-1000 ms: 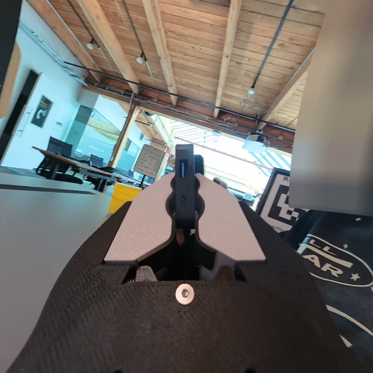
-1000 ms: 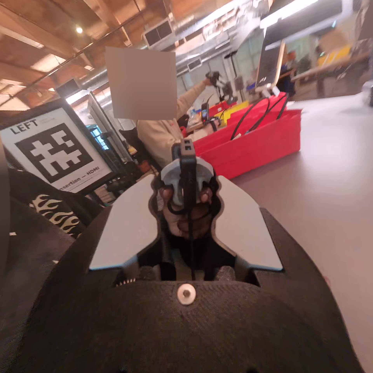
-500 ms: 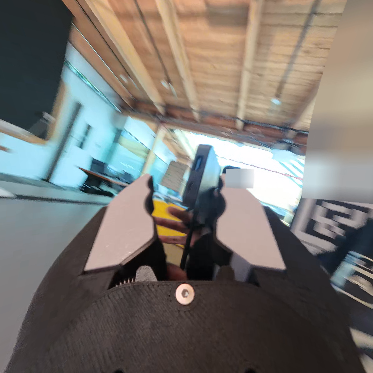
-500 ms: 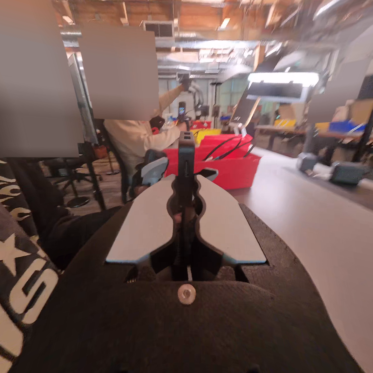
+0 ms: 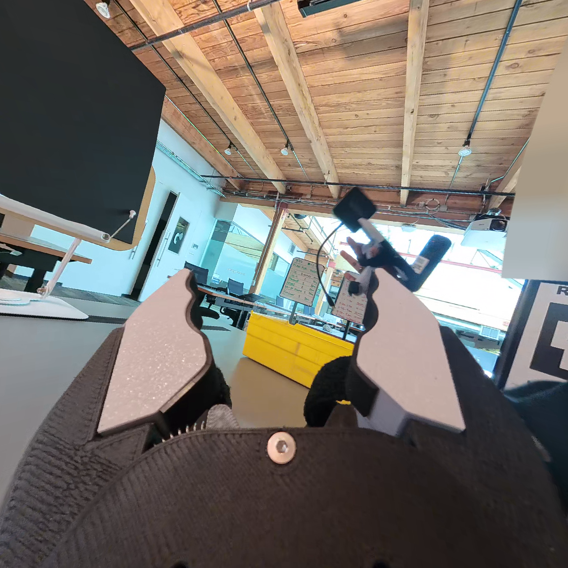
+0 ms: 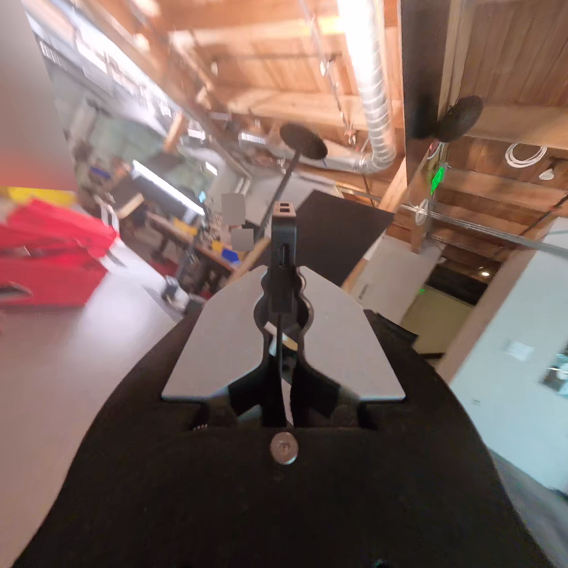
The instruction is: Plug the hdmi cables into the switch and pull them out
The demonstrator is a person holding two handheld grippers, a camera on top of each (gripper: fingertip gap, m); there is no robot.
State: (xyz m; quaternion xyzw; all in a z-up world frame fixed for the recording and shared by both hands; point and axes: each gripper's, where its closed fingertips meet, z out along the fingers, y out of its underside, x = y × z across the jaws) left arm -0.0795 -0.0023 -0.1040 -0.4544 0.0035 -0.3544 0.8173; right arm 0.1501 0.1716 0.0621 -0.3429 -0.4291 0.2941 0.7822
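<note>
The switch (image 6: 284, 246) is a small flat black box with ports on its narrow edges. My right gripper (image 6: 282, 272) is shut on its lower end and holds it upright in the air. A thin black cable (image 6: 280, 353) runs down from it between the fingers. My left gripper (image 5: 282, 276) is open and empty, jaws wide apart, low over the grey table (image 5: 46, 353). In the left wrist view the right gripper (image 5: 367, 229) shows farther off and higher, holding the switch (image 5: 355, 213) with its short cable (image 5: 321, 270) dangling. No HDMI cable plug is in view.
A yellow bin (image 5: 295, 347) stands on the table ahead of the left gripper. A board with a black-and-white marker (image 5: 550, 332) stands at the right. A white stand base (image 5: 37, 307) sits at the left. A red bin (image 6: 52, 261) shows blurred at the left.
My left gripper opened and let go of the switch. My right gripper shut on it and carried it up and away. The right wrist view has swung round and is blurred.
</note>
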